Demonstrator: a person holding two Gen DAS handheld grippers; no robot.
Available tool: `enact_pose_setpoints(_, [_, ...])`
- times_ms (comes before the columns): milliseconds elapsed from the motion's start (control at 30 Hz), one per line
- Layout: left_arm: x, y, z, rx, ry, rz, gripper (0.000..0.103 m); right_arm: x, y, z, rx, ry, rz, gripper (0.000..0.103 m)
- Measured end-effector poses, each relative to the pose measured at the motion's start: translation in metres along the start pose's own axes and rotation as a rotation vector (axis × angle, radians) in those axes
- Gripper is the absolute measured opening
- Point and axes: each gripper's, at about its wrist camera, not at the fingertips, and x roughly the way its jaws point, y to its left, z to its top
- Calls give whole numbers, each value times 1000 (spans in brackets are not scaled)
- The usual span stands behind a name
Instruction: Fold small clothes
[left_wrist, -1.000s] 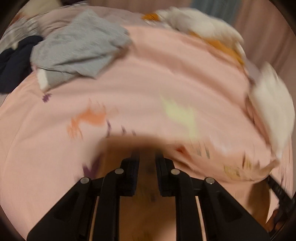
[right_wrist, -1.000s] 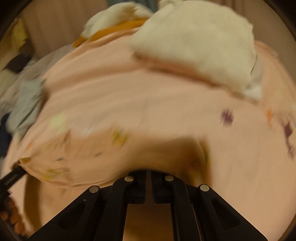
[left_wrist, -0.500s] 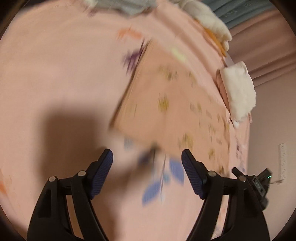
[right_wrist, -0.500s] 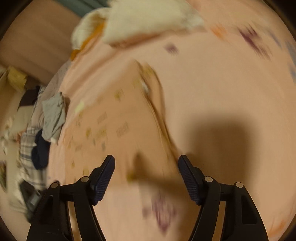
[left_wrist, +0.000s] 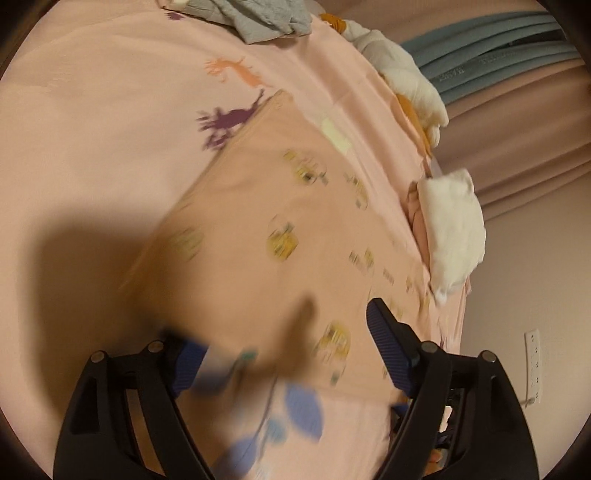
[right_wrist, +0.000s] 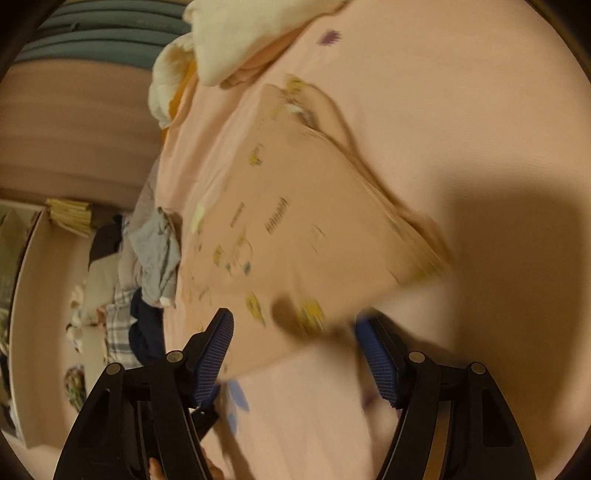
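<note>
A pink printed garment (left_wrist: 280, 229) lies spread flat on the bed (left_wrist: 92, 147), its near edge just ahead of both hand-held grippers. It looks like a neat rectangle, so I judge that at least one fold is made, though blur hides how many layers there are. Beyond the garment, at the bed's far edge, a white folded piece (left_wrist: 452, 229) sits as if finished. A grey piece (right_wrist: 159, 254) and a heap of other clothes (right_wrist: 122, 325) beside the garment are crumpled, so much of the task seems left.

The left hand-held gripper (left_wrist: 284, 365) is released, its jaws spread wide and holding nothing; whether a pad brushes the cloth's near edge cannot be told through the blur. The right hand-held gripper (right_wrist: 295, 354) is likewise wide apart and empty, poised over the garment's near corner.
</note>
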Motion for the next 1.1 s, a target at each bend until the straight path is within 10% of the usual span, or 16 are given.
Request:
enact_pose_setpoints(200, [32,-10,31,-59,-38,0,76,22,6,32,69,-54,51,71])
enact_pose_setpoints(267, [42,-14,39,-68,-53,53,38,31,13,40,51,-56,42,69])
enact_pose_setpoints(400, [46,-25,38,74,-76,197,19,37,12,43,-32,-85,-55,17])
enact_pose_setpoints(467, [38,-33,33,125,-101,231,13,40,9,43,-82,-89,-45,12])
enact_pose_setpoints(800, [-43,-26,-21,232,-32,129,13,-38,16,-18,-247,-30,7,11])
enact_pose_setpoints(967, [-56,34,-65,52,69,105,19,-46,-12,-69,-272,28,-149,11])
enact_pose_setpoints(1100, [-82,60,-84,22,-26,24,16,-71,-23,-87,-260,-51,-146,11])
